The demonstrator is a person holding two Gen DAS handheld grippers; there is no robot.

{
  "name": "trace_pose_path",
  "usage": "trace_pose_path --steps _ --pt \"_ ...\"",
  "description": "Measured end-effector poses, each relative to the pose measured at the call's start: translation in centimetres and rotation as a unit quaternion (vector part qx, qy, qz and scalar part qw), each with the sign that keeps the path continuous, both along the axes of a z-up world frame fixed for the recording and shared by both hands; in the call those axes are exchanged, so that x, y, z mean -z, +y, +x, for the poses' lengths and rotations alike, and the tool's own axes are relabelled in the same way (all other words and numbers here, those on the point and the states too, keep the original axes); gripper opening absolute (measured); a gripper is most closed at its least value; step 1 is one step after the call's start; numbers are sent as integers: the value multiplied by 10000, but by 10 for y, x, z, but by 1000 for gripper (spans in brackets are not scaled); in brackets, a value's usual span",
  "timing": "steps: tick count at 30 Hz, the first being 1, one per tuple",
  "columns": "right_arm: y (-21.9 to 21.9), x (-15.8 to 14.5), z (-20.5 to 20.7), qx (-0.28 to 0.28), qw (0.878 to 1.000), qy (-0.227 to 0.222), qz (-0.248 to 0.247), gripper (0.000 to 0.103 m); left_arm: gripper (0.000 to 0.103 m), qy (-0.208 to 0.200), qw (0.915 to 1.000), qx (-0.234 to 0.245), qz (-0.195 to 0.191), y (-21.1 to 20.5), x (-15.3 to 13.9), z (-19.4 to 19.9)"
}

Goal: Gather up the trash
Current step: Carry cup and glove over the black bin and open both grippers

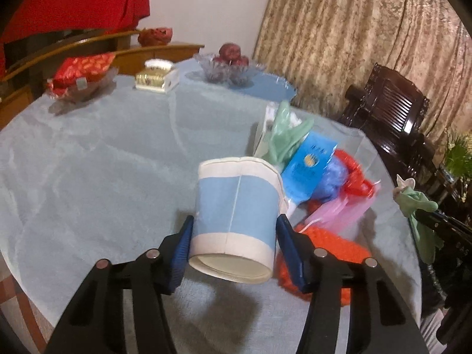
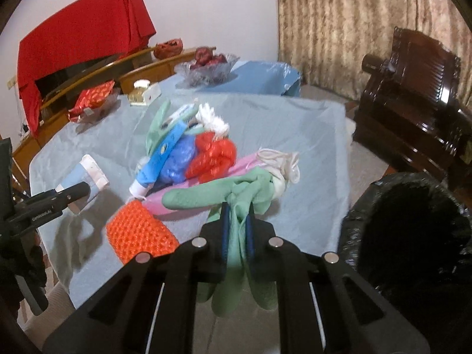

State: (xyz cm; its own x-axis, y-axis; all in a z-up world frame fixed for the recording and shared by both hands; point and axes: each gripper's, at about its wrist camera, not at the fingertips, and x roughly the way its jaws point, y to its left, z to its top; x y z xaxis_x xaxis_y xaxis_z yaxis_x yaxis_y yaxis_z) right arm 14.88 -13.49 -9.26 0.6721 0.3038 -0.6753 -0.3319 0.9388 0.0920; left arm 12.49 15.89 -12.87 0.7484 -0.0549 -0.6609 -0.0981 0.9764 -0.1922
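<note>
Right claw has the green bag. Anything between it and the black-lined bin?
Nothing visible. The right claw holds the green bag past the table's near edge, and the bin sits open just to the right, below table height. The trash pile lies behind it.

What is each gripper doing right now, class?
Left gripper: closed on the paper cup.
Right gripper: closed on the green plastic bag.
</note>
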Motion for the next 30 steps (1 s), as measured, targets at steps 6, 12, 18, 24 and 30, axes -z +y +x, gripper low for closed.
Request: trace_pose_path --steps 6,12,18,24,30 --pt "-26 -33 -17 193 9990 -376 150 9 55 -349 9986 402 40 -32 -34 0" --pt "-66 -49 -32 568 9965 -598 99 9 55 -583 9921 1107 -16 -99 -54 11" --pt "-123 -45 -50 1154 9915 -593 35 9 55 -615 9798 1899 -105 -176 -58 26" --pt "-179 -29 -64 1767 9831 -470 -67 9 55 -641 9650 2532 -222 -251 -53 40" --pt "-221 -10 -70 2220 9744 -335 -155 9 55 -639 9517 2993 -255 -316 -44 44"
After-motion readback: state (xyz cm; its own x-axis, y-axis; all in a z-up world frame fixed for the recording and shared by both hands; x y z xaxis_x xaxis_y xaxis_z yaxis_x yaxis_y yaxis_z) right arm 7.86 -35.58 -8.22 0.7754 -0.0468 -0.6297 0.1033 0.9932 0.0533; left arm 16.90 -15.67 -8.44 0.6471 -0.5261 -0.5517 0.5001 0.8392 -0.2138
